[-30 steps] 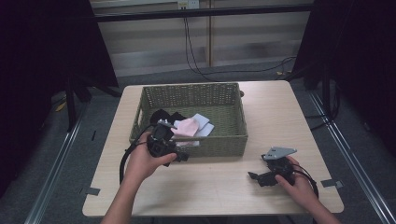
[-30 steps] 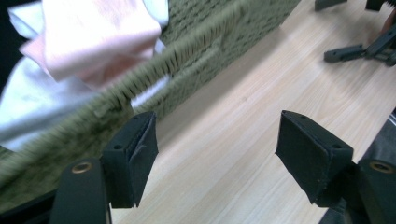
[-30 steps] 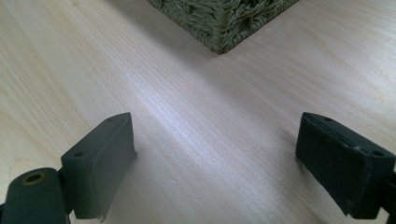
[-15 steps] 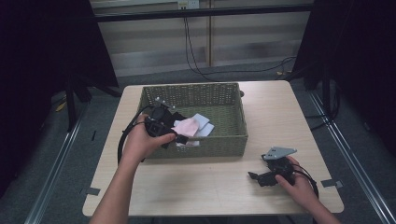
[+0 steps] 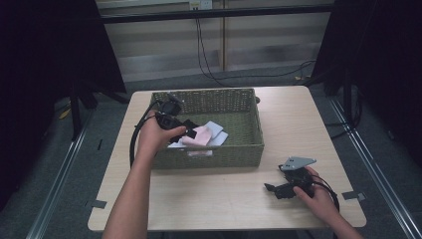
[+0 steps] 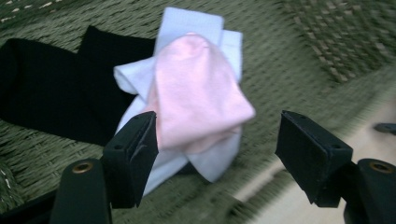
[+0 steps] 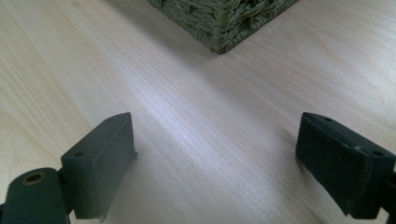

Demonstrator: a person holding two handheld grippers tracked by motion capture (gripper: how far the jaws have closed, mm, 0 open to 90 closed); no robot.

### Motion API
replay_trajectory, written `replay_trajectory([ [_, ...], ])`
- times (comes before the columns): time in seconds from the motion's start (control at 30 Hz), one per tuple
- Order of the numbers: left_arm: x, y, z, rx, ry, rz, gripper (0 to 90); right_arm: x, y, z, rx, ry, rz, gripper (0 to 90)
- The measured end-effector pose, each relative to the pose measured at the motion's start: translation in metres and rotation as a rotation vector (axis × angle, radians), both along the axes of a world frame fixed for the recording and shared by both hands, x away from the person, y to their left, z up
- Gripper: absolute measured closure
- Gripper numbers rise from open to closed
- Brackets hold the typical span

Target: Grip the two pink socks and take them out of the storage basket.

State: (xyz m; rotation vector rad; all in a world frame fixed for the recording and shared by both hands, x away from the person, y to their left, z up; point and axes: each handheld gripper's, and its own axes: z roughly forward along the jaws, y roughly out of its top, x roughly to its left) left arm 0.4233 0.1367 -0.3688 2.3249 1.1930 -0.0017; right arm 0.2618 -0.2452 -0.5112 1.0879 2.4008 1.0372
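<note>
left gripper [image 6: 215,144], jaws wide, hovers over the pink sock [image 6: 198,93] lying on white socks [image 6: 212,161] around nine o'clock in the basket [image 5: 249,149], seemingly not yet gripped, while the right gripper [image 7: 229,163] rests wide at five o'clock on the tabletop [image 7: 187,93].

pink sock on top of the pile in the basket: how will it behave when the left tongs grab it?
Likely floppy: the folded pink fabric sock drapes limply over the white socks beneath, so it should sag from the open left tongs. Probably light, being thin cloth. It may drag a white sock along, since they lie touching in the green woven basket.
</note>
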Motion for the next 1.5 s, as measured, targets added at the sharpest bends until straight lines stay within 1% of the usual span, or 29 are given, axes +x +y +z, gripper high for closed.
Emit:
replay_trajectory([
  [0.07, 0.005, -0.001, -0.007, 0.003, -0.006, 0.016, 29.0, 0.000, 0.000, 0.000, 0.000, 0.000, 0.000, 11.4],
  [0.13, 0.011, 0.000, -0.013, 0.020, 0.001, 0.018, 29.0, 0.000, 0.000, 0.000, 0.000, 0.001, -0.001, 11.4],
  [0.27, 0.018, -0.001, -0.026, 0.010, 0.018, 0.044, 29.0, 0.000, 0.000, 0.000, 0.000, 0.000, 0.000, 11.4],
  [0.33, 0.022, 0.000, -0.031, 0.018, 0.033, 0.046, 29.0, 0.000, 0.000, 0.000, 0.000, 0.000, 0.000, 11.4],
  [0.37, 0.023, 0.000, -0.033, 0.022, 0.037, 0.057, 29.0, 0.000, 0.000, 0.000, 0.000, 0.000, 0.000, 11.4],
  [0.4, 0.025, 0.000, -0.034, 0.022, 0.041, 0.055, 29.0, 0.000, 0.000, 0.000, 0.000, 0.000, 0.000, 11.4],
  [0.47, 0.027, -0.001, -0.036, 0.003, 0.055, 0.062, 29.2, 0.000, 0.000, 0.000, 0.000, 0.000, 0.000, 11.4],
  [0.57, 0.029, -0.002, -0.039, 0.009, 0.057, 0.052, 30.3, 0.000, 0.000, 0.000, 0.000, 0.000, 0.000, 11.4],
  [0.6, 0.029, -0.003, -0.040, 0.010, 0.065, 0.058, 30.7, 0.000, 0.000, 0.000, 0.000, 0.000, 0.000, 11.4],
  [0.63, 0.029, -0.004, -0.042, 0.016, 0.072, 0.050, 31.2, 0.000, 0.000, 0.000, 0.000, 0.000, 0.000, 11.4],
  [0.67, 0.029, -0.004, -0.043, 0.022, 0.073, 0.052, 31.9, 0.000, 0.000, 0.000, 0.000, 0.000, 0.000, 11.4],
  [0.73, 0.030, -0.005, -0.045, 0.021, 0.091, 0.053, 33.8, 0.000, 0.000, 0.000, 0.000, 0.000, 0.000, 11.4],
  [0.77, 0.031, -0.005, -0.047, 0.009, 0.102, 0.057, 34.0, 0.000, 0.000, 0.000, 0.000, 0.000, 0.000, 11.4],
  [0.8, 0.031, -0.006, -0.048, 0.009, 0.102, 0.064, 34.0, 0.000, 0.000, 0.000, 0.000, 0.001, -0.001, 11.4],
  [0.83, 0.031, -0.006, -0.049, 0.018, 0.105, 0.049, 34.0, 0.000, 0.000, 0.000, 0.000, 0.000, 0.000, 11.4],
  [0.87, 0.031, -0.006, -0.050, 0.014, 0.105, 0.053, 34.2, 0.000, 0.000, 0.000, 0.000, 0.000, 0.000, 11.4],
  [0.93, 0.030, -0.006, -0.051, 0.003, 0.112, 0.044, 39.4, 0.000, 0.000, 0.000, 0.000, 0.000, 0.000, 11.4],
  [0.97, 0.030, -0.006, -0.051, 0.010, 0.114, 0.041, 43.4, 0.000, 0.000, 0.000, 0.000, 0.000, 0.000, 11.4],
  [1.0, 0.030, -0.005, -0.050, 0.024, 0.114, 0.038, 48.1, 0.000, 0.000, 0.000, 0.000, 0.000, 0.000, 11.4],
  [1.03, 0.030, -0.005, -0.050, 0.029, 0.113, 0.038, 54.3, 0.000, 0.000, 0.000, 0.000, 0.000, 0.000, 11.4],
  [1.07, 0.030, -0.004, -0.049, 0.033, 0.111, 0.046, 58.3, 0.000, 0.000, 0.000, 0.000, 0.000, 0.000, 11.4],
  [1.13, 0.030, -0.003, -0.045, 0.043, 0.111, 0.044, 70.5, 0.000, 0.000, 0.000, 0.000, 0.000, 0.000, 11.4],
  [1.17, 0.030, -0.002, -0.044, 0.036, 0.117, 0.041, 74.7, 0.000, 0.000, 0.000, 0.000, 0.000, 0.000, 11.4],
  [1.23, 0.030, -0.003, -0.041, 0.039, 0.118, 0.033, 82.5, 0.000, 0.000, 0.000, 0.000, 0.000, 0.000, 11.4],
  [1.27, 0.030, -0.002, -0.039, 0.030, 0.120, 0.026, 85.9, 0.000, 0.000, 0.000, 0.000, 0.000, 0.000, 11.4],
  [1.3, 0.030, -0.002, -0.039, 0.030, 0.119, 0.031, 88.6, 0.000, 0.000, 0.000, 0.000, 0.000, 0.000, 11.4],
  [1.37, 0.030, -0.002, -0.039, 0.038, 0.127, 0.025, 89.1, 0.000, 0.000, 0.000, 0.000, 0.000, 0.000, 11.4],
  [1.43, 0.029, -0.002, -0.037, 0.057, 0.129, 0.009, 89.3, 0.000, 0.000, 0.000, 0.000, 0.000, 0.000, 11.4],
  [1.5, 0.029, -0.003, -0.033, 0.059, 0.126, 0.003, 89.5, 0.000, 0.000, 0.000, 0.000, 0.000, 0.000, 11.4],
])
